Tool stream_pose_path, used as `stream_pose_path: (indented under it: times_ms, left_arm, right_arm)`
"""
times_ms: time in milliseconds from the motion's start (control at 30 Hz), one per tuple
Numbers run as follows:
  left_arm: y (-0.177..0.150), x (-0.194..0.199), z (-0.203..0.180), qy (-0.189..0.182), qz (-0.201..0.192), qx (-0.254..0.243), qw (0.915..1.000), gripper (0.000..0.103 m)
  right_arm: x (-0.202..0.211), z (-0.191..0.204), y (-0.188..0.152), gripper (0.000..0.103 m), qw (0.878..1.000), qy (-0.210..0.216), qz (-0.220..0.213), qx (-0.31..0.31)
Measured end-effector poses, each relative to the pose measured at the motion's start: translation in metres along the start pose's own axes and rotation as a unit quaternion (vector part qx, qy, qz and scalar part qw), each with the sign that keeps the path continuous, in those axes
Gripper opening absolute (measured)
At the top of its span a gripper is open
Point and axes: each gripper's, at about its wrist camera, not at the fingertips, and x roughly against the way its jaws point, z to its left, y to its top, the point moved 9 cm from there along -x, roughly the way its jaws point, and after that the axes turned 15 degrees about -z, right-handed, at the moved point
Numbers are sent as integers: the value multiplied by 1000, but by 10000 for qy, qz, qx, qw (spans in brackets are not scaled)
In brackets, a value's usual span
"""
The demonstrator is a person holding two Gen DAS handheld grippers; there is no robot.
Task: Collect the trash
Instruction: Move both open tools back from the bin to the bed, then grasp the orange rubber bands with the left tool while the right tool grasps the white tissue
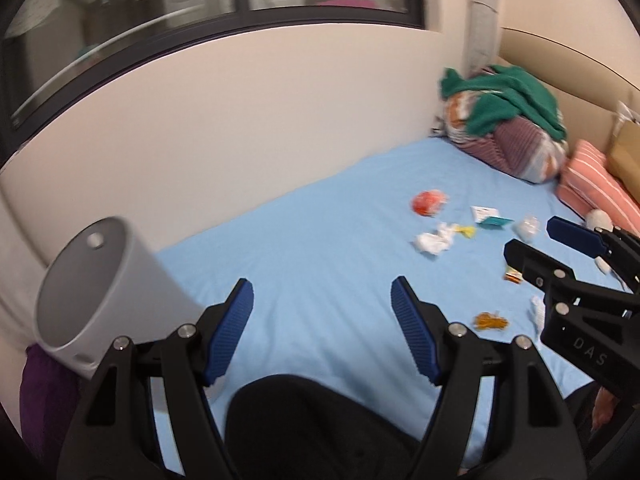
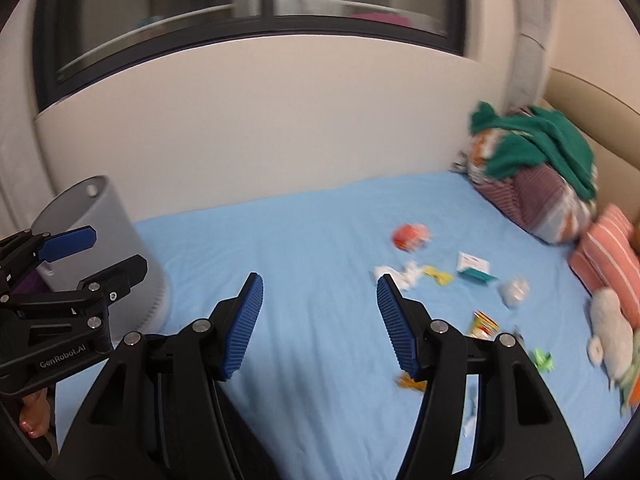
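Several bits of trash lie on the blue bed sheet (image 1: 320, 248): an orange wrapper (image 1: 428, 202), crumpled white tissue (image 1: 434, 242), a yellow scrap (image 1: 466, 231), a white-and-teal packet (image 1: 488, 216), a clear wrapper (image 1: 527, 227) and an orange-brown scrap (image 1: 490, 321). The same trash shows in the right wrist view, with the orange wrapper (image 2: 410, 237) and packet (image 2: 474, 267). A grey bin (image 1: 96, 288) stands at the bed's left end. My left gripper (image 1: 322, 294) is open and empty above the sheet. My right gripper (image 2: 320, 284) is open and empty, near the trash.
A wall with a dark window (image 1: 200, 20) runs along the far side of the bed. A pile of bedding with a green cloth (image 1: 508, 120) and a striped orange pillow (image 1: 600, 192) lie at the head. A white plush toy (image 2: 610, 328) lies at the right.
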Motion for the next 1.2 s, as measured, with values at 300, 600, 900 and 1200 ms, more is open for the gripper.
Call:
stream_pose_path:
  times_ms: [300, 600, 900, 1200]
  left_arm:
    - [-8, -37, -98, -935, 99, -459, 9945, 72]
    - [-46, -60, -170, -1665, 531, -888, 9806, 72]
    - [-80, -66, -220, -2203, 875, -1270, 9632, 72]
    - [-95, -69, -241, -2481, 1023, -1499, 9516, 72]
  right_arm:
    - [20, -107, -42, 57, 9922, -1131, 109, -516]
    - [35, -171, -104, 57, 9752, -1886, 554, -1014]
    - [41, -195, -145, 57, 9615, -2225, 906, -1333]
    - [44, -206, -158, 57, 9541, -2435, 1008, -1420]
